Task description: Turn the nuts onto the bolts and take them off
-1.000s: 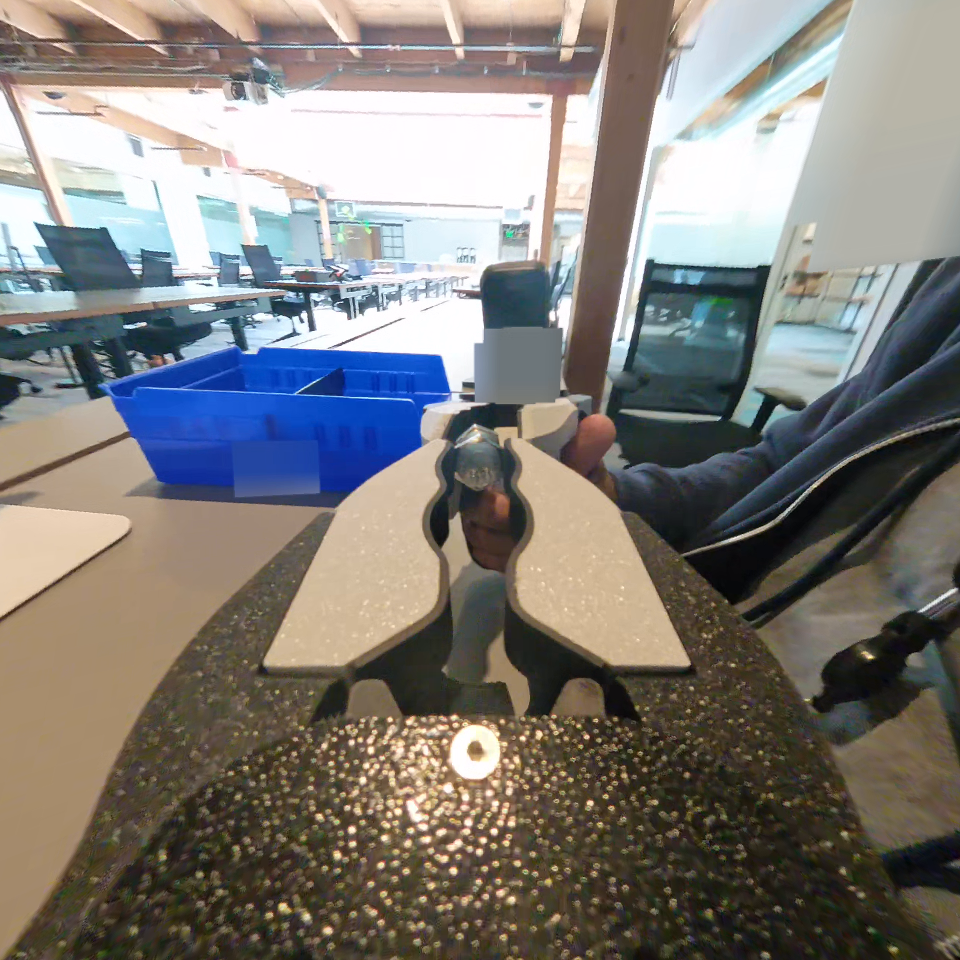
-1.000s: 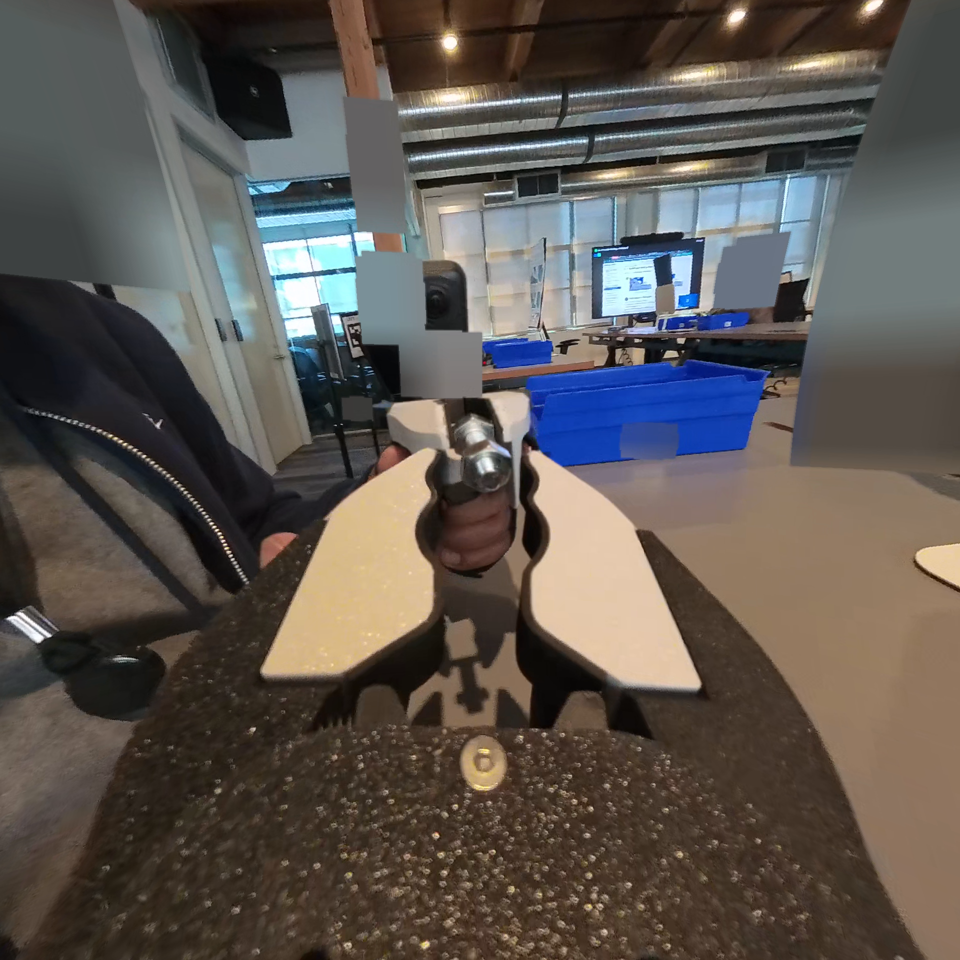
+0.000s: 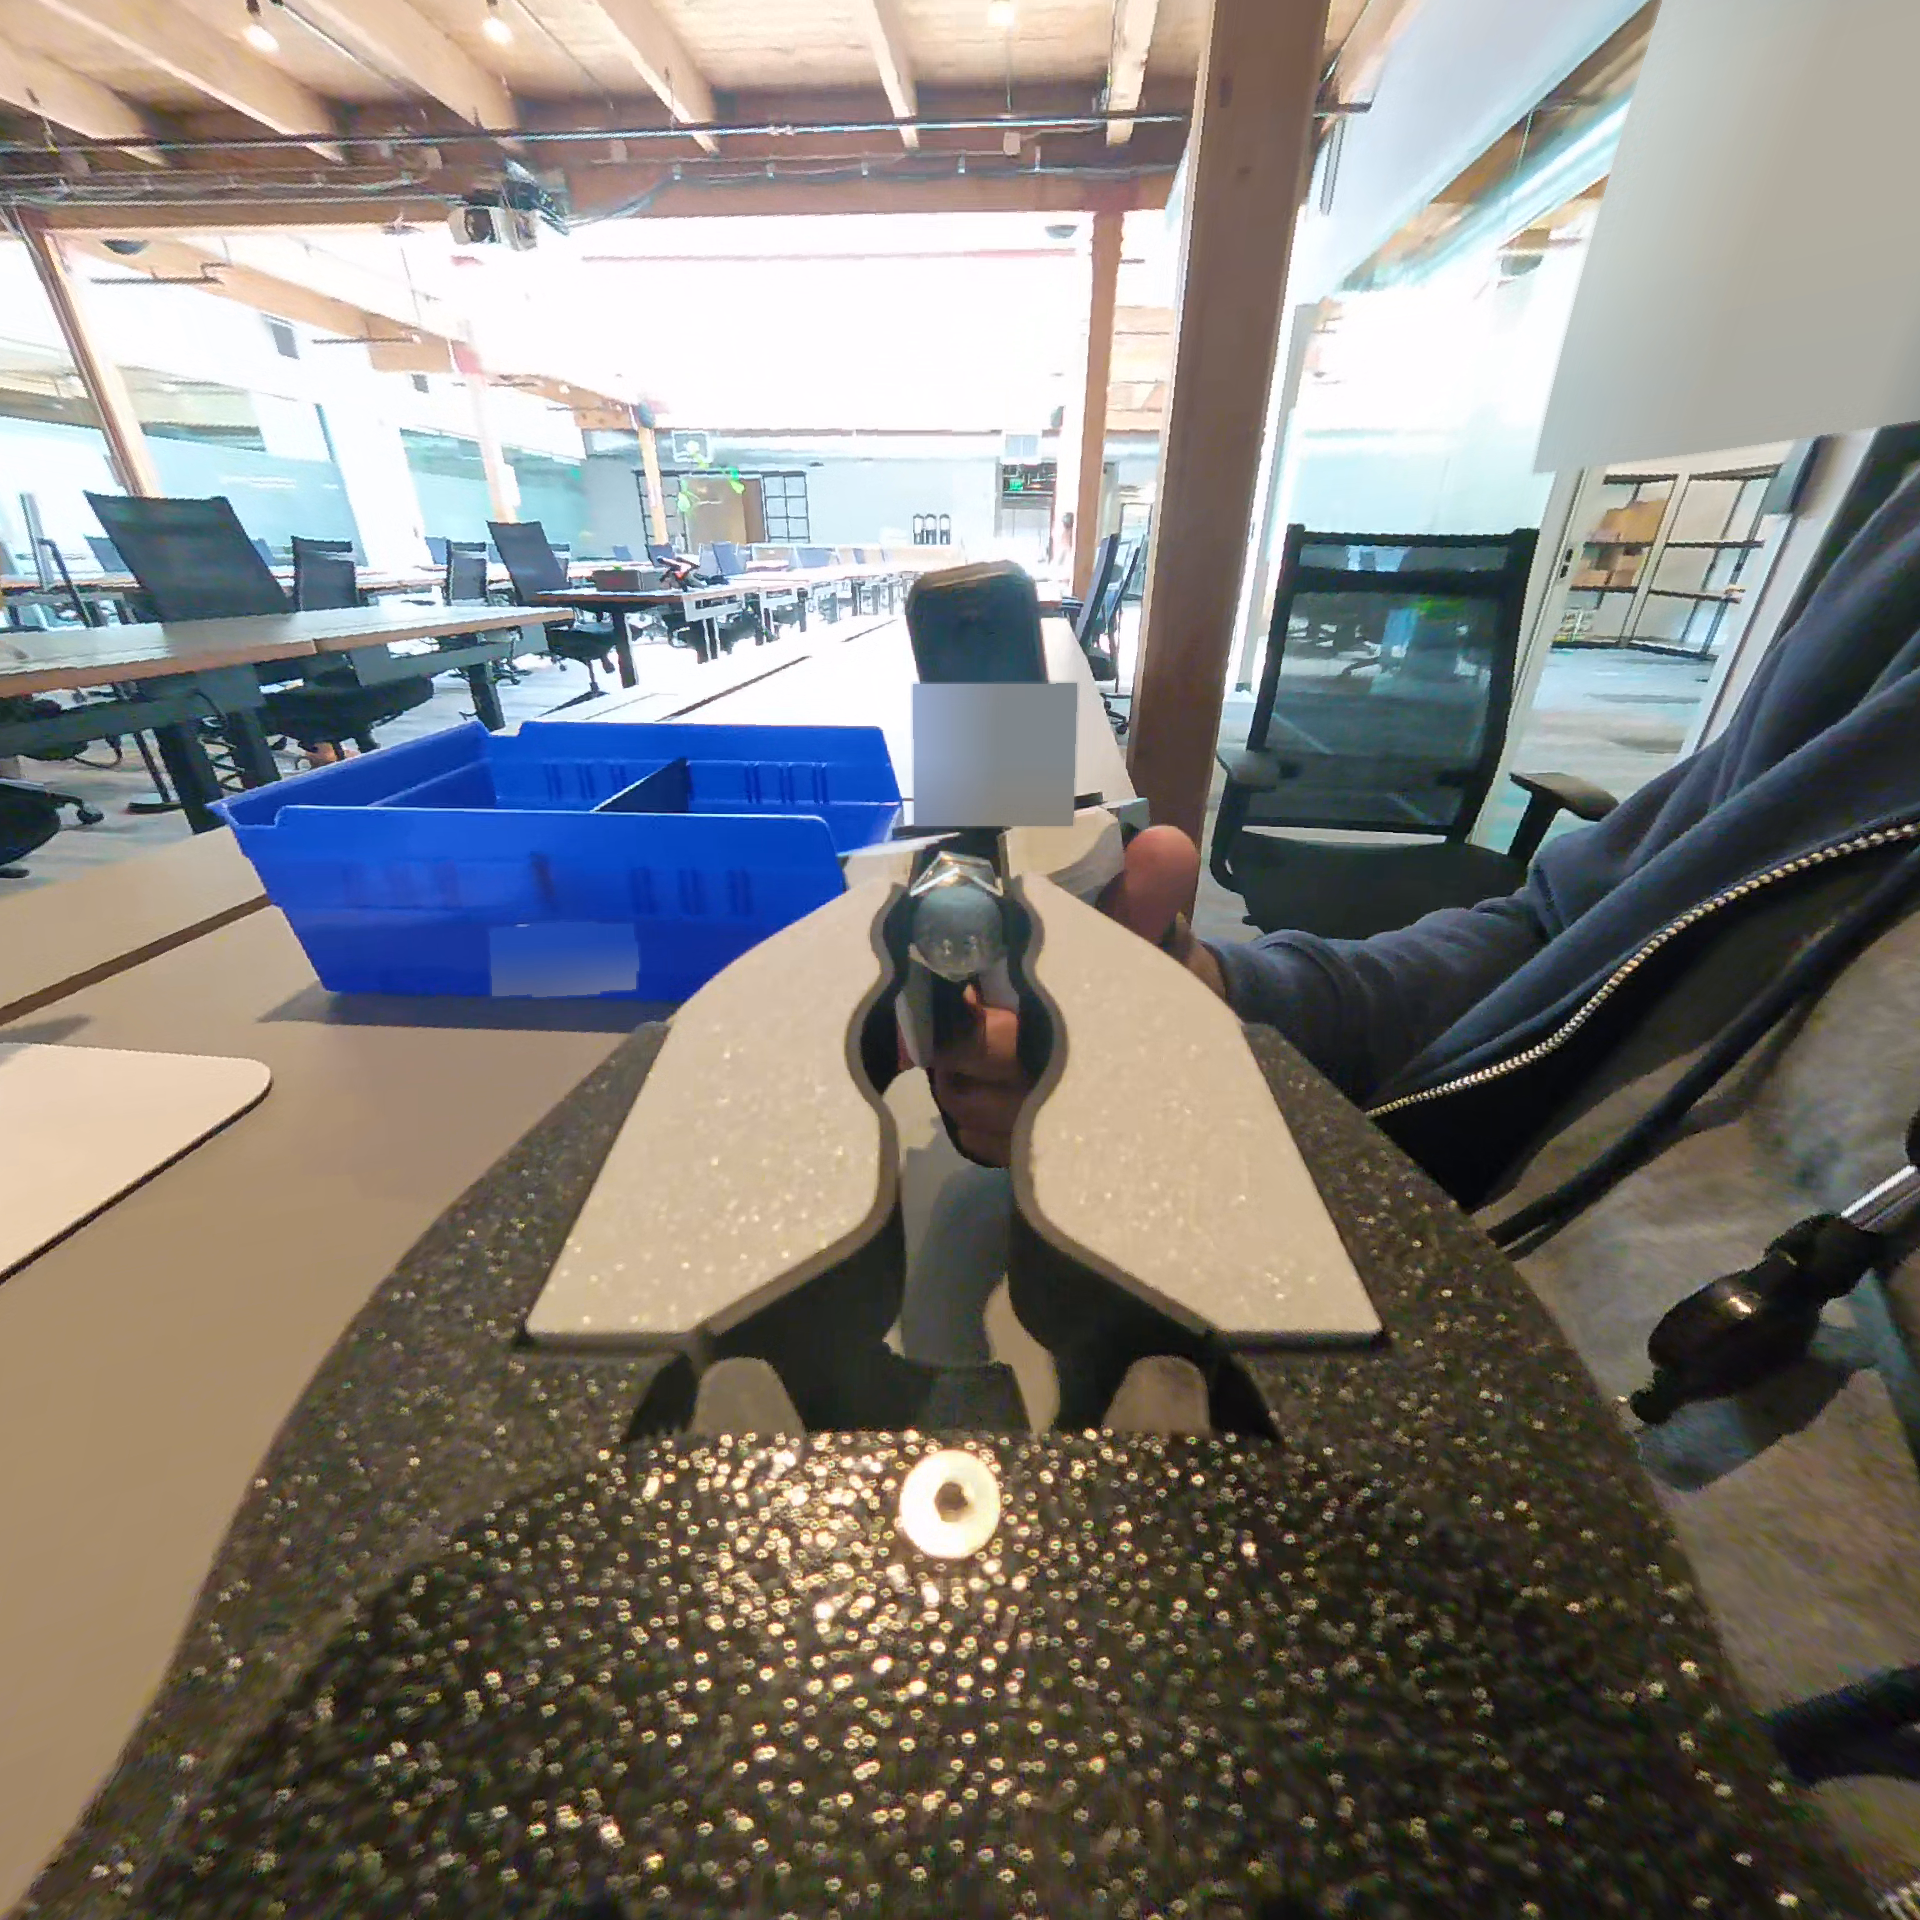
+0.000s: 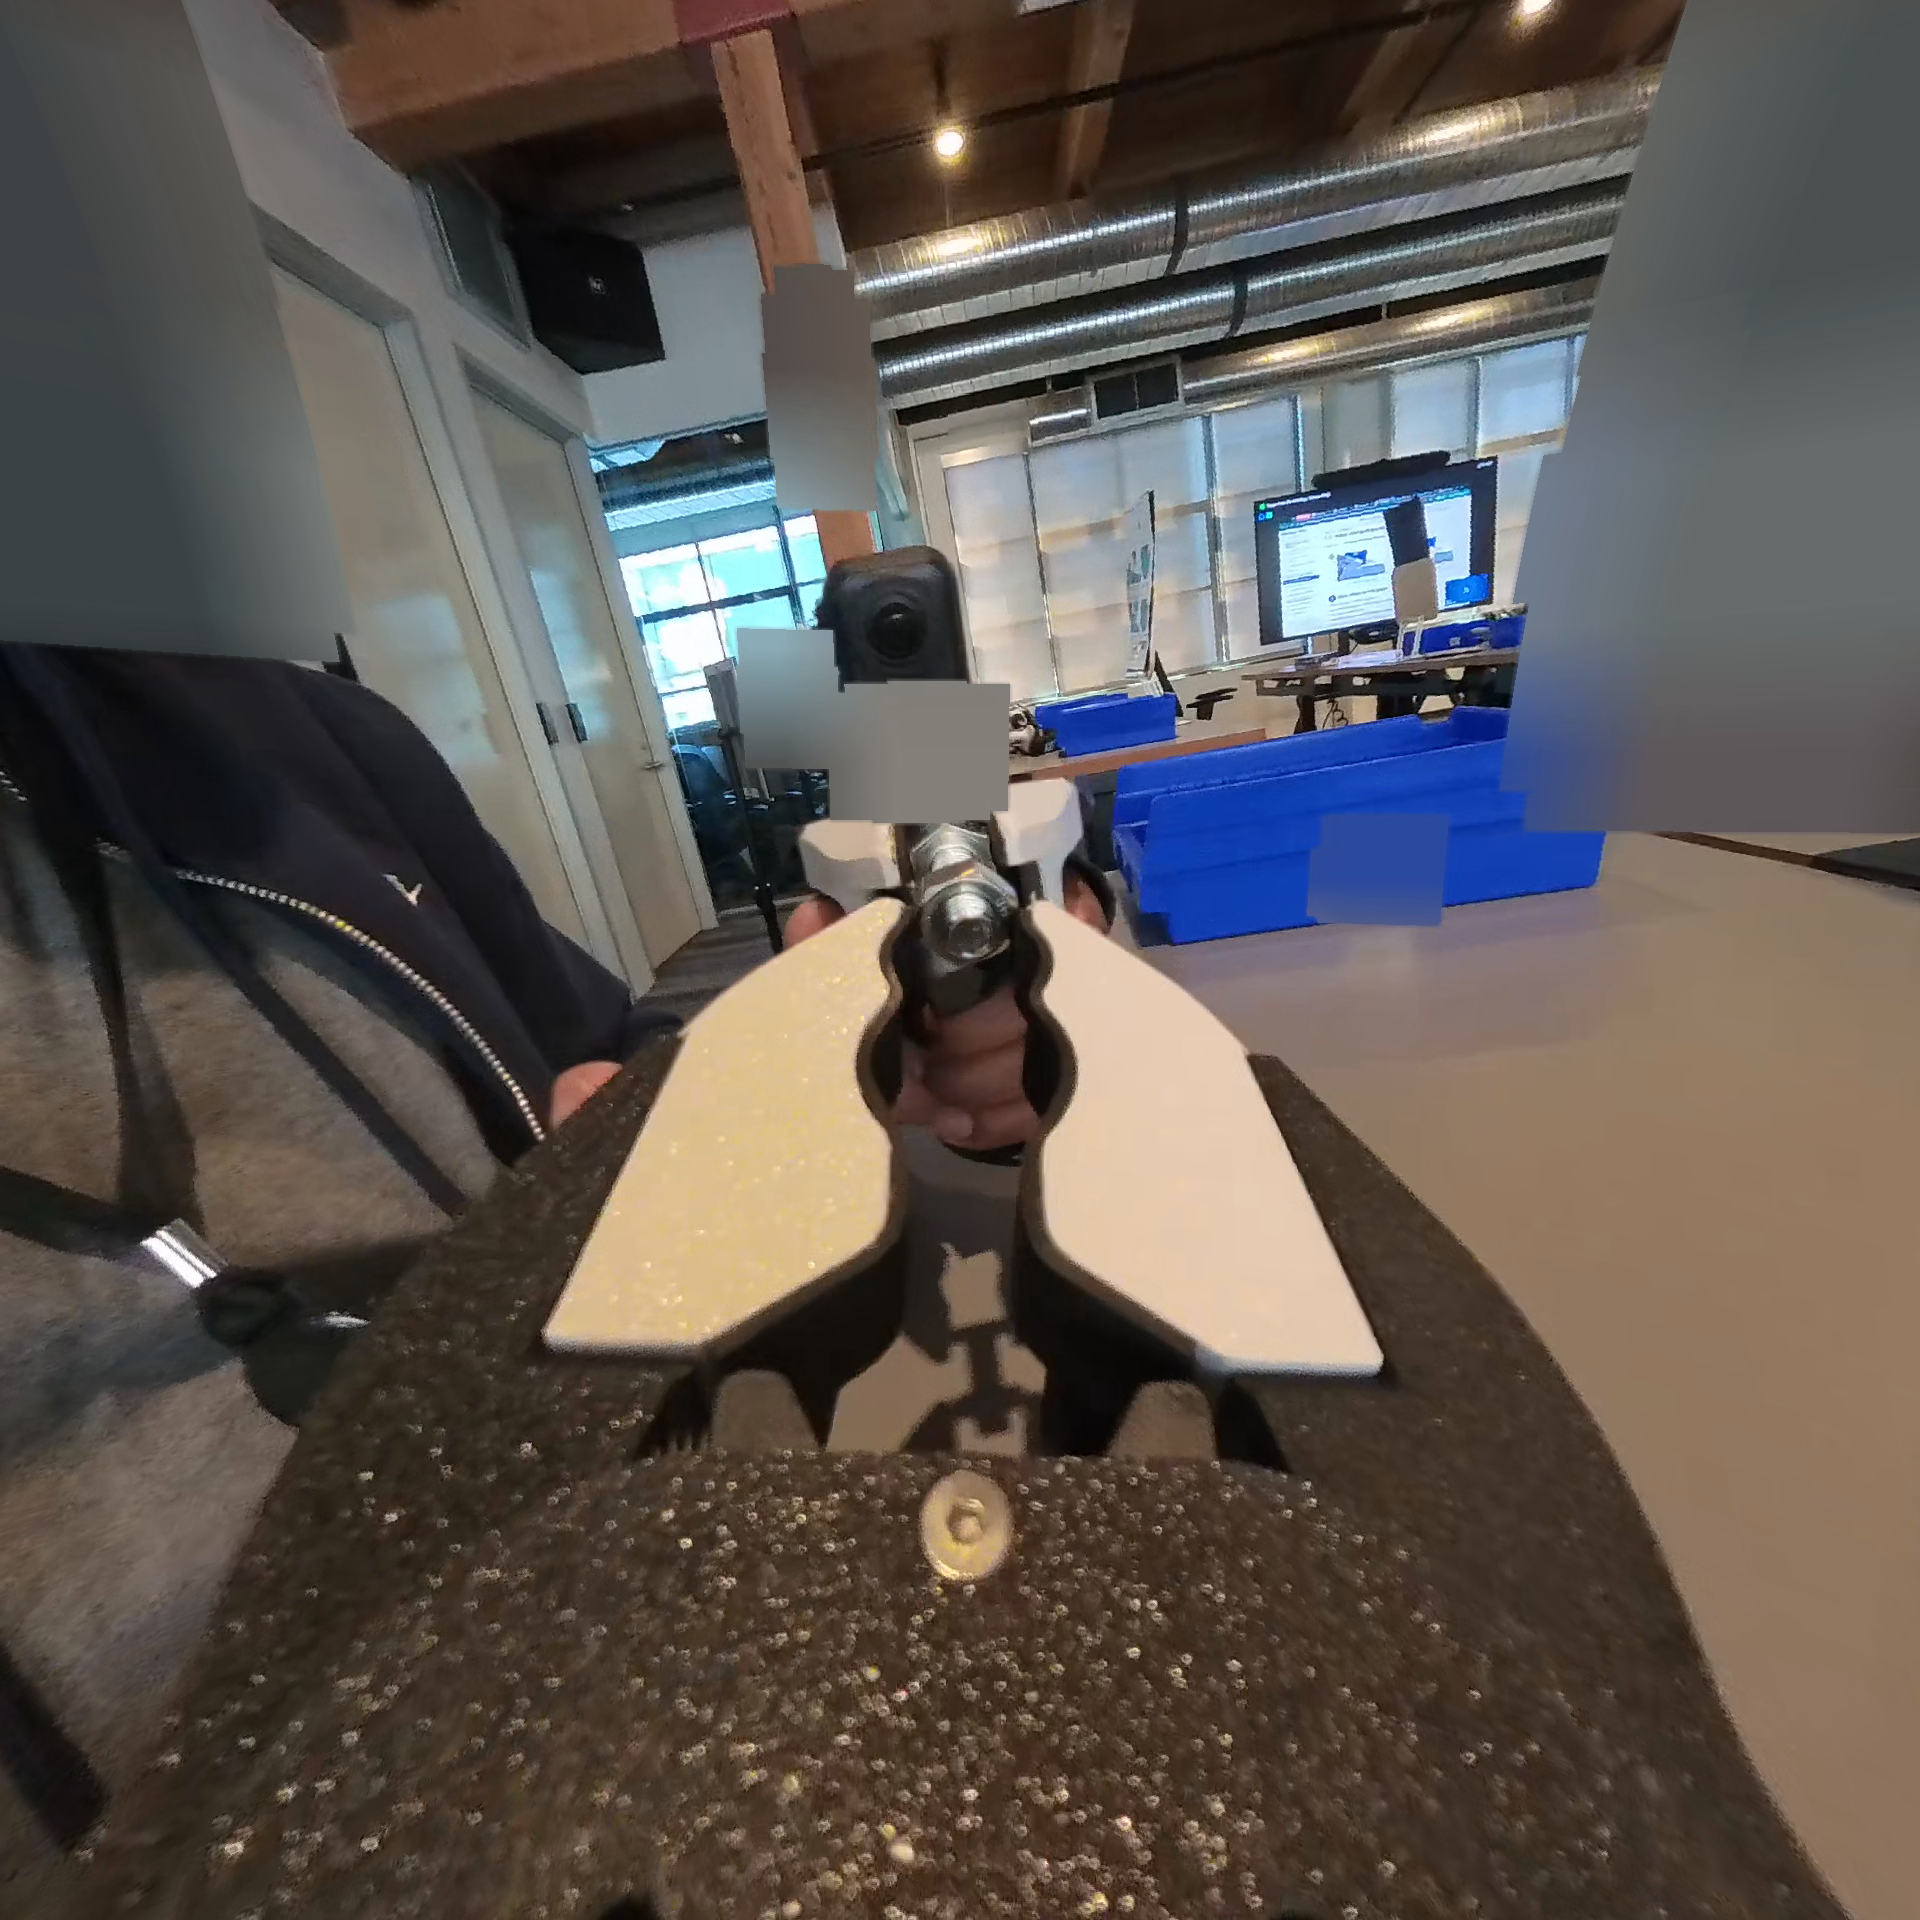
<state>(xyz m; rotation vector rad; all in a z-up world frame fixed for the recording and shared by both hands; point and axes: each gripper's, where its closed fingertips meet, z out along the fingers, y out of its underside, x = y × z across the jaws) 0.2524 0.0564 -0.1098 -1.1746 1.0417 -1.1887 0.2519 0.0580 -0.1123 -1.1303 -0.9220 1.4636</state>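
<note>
My left gripper [image 3: 956,935] is shut on the head end of a steel bolt [image 3: 948,928] and holds it in the air over the table's edge. My right gripper [image 4: 961,935] faces it and is shut on a nut [image 4: 935,902] threaded on the bolt's far end, whose tip [image 4: 968,928] pokes toward the camera. A second hex piece [image 4: 940,857] sits farther along the bolt. The right gripper's white fingers [image 3: 1086,847] show just behind the bolt in the left wrist view. The left gripper's fingers [image 4: 847,857] show in the right wrist view. A hand holds each tool.
A blue divided bin [image 3: 540,862] stands on the grey table [image 3: 312,1195] and also shows in the right wrist view [image 4: 1247,831]. A white mat [image 3: 94,1132] lies at the left. A person's dark sleeve [image 3: 1455,987], a black chair [image 3: 1382,727] and a wooden post [image 3: 1216,416] are at the right. The grippers are tip to tip, or close to it.
The right wrist view has rolled a little, so the right gripper has turned about the bolt's axis with the nut. The bolt now points straighter at the right camera. The left gripper has hardly moved.
</note>
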